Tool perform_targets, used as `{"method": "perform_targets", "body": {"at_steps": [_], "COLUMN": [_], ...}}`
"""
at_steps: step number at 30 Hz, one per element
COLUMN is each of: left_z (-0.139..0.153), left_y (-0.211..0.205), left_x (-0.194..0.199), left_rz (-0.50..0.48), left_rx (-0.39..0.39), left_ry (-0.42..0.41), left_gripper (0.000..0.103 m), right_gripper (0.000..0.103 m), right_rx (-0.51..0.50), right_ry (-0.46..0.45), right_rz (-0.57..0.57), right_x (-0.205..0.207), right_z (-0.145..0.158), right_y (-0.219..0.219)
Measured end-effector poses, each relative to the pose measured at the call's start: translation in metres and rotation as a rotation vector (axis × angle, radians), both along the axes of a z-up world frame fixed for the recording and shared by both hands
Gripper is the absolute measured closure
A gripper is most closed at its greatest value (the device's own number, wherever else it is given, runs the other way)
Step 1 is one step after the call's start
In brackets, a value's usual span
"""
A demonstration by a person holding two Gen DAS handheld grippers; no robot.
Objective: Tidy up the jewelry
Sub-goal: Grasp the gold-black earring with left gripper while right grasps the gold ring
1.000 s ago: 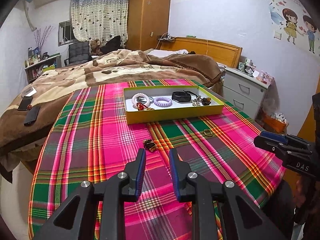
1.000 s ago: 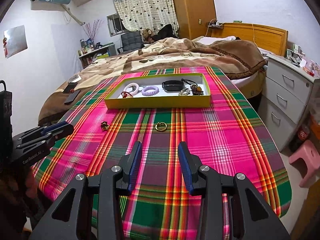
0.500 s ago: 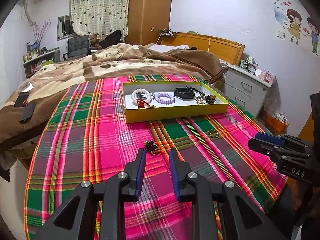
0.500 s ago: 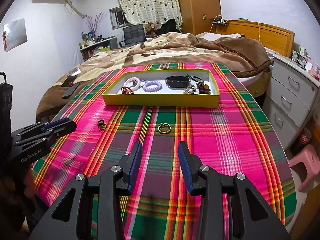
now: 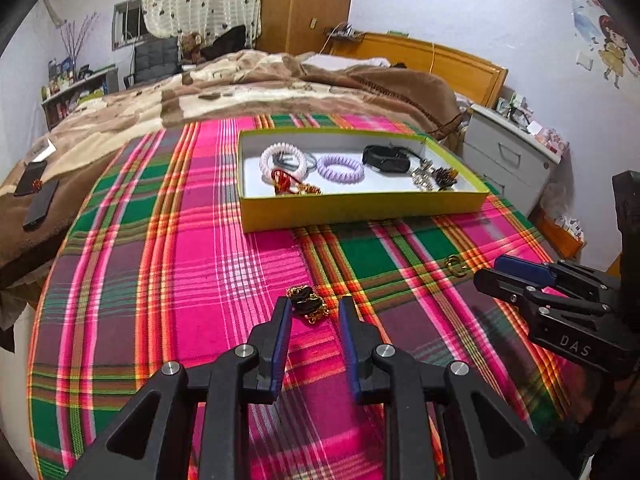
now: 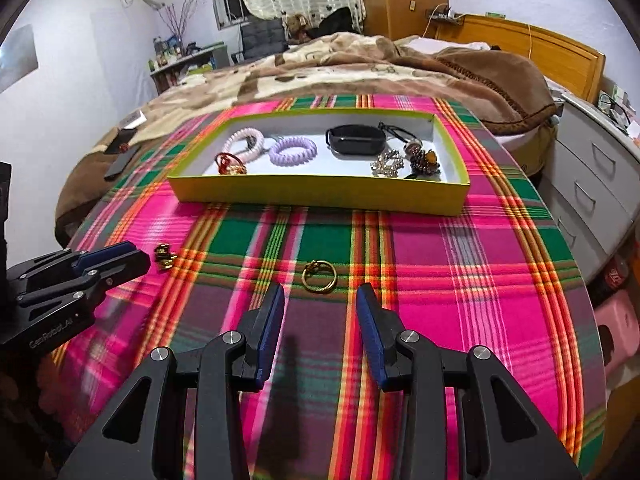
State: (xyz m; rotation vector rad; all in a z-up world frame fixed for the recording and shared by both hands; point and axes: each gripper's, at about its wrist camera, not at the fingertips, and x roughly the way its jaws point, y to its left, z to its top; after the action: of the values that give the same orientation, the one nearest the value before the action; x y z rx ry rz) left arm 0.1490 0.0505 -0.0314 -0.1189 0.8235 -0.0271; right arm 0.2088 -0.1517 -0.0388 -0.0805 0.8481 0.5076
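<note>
My left gripper: jaws parted, holding nothing, low over the plaid cloth.
Black-and-gold trinket: lies on the cloth right at my left fingertips, between them and a little ahead; I cannot tell whether either pad touches it.
My right gripper: jaws spread wide, nothing between the pads.
Gold ring: flat on the cloth just ahead of my right fingertips, centred on the gap, apart from both pads.
Yellow tray: farther ahead of both grippers, well beyond the ring and the trinket, long side facing me.
In the tray, seen from my right: a white coil band and a red-and-gold piece at the left end, a lilac coil band beside them, a black wristband past the middle, a silvery chain and a brown beaded cluster at the right end.
Each other: from my left camera the right gripper sits off to the right, near the ring; from my right camera the left gripper shows at the left edge, tips by the trinket.
</note>
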Motion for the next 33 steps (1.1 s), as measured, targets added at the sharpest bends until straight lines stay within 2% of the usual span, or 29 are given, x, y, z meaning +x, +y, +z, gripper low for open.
{"method": "perform_targets", "body": {"at_steps": [9, 14, 18, 21, 33], "left_z": [-0.014, -0.014, -0.014, -0.014, -0.009], "left_y": [0.003, 0.001, -0.003, -0.006, -0.012], "left_x": [0.019, 0.021, 0.022, 0.023, 0.013], "left_rz": [0.025, 0.027, 0.027, 0.025, -0.027], "left_rx": [-0.02, -0.005, 0.021, 0.037, 0.029], "left_ry": [0.07, 0.07, 0.073, 0.075, 0.051], "left_gripper": [0.08, 0.08, 0.08, 0.08, 0.086], "right_gripper": [0.065, 0.065, 0.079, 0.08, 0.08], "right_rx": [-0.034, -0.081, -0.123, -0.134, -0.066], "right_ry": [0.057, 0.041, 0.017, 0.008, 0.013], "right_rz": [0.042, 0.048, 0.058, 0.06, 0.022], "right_x": [0.018, 0.02, 0.018, 0.016, 0.009], "right_z": [-0.011, -0.011, -0.011, -0.011, -0.006], "right_y": [0.012, 0.019, 0.026, 0.028, 0.01]}}
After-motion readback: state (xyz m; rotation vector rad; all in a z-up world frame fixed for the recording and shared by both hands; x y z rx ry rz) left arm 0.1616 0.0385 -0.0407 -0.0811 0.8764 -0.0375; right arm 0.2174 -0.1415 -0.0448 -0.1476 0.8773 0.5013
